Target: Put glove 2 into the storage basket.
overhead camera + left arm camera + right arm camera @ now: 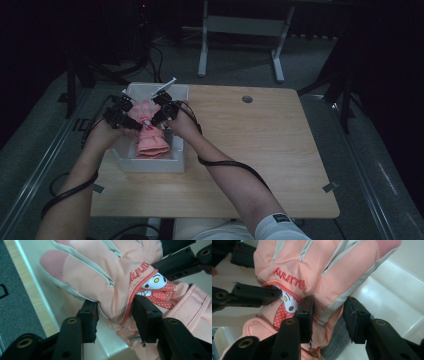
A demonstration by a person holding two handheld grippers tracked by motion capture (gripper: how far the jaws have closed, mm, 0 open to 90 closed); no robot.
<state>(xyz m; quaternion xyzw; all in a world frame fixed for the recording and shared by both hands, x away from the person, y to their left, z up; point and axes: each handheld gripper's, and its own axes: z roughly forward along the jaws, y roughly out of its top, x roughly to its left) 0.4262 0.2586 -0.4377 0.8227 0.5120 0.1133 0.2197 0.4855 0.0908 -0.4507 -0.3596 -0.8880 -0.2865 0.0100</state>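
Note:
A pink glove (150,135) with grey finger strips and a cartoon patch (156,287) lies in a white box (150,166) at the table's left. My left gripper (136,125) reaches in from the left. In the left gripper view its jaws (115,315) stand open around the glove's (105,267) side edge near the wrist seam, the fabric loose between them. My right gripper (157,119) comes from the right. Its jaws (328,312) straddle the opposite edge of the glove (324,262), open, with a gap beside one pad. Each gripper view shows the other gripper across the glove.
The box sits on a wooden table (260,150) with a round cable hole (247,98) at the back. A thin white stick (166,86) leans off the box's far rim. Black cables trail from both hands. A white desk frame (240,30) stands beyond the table.

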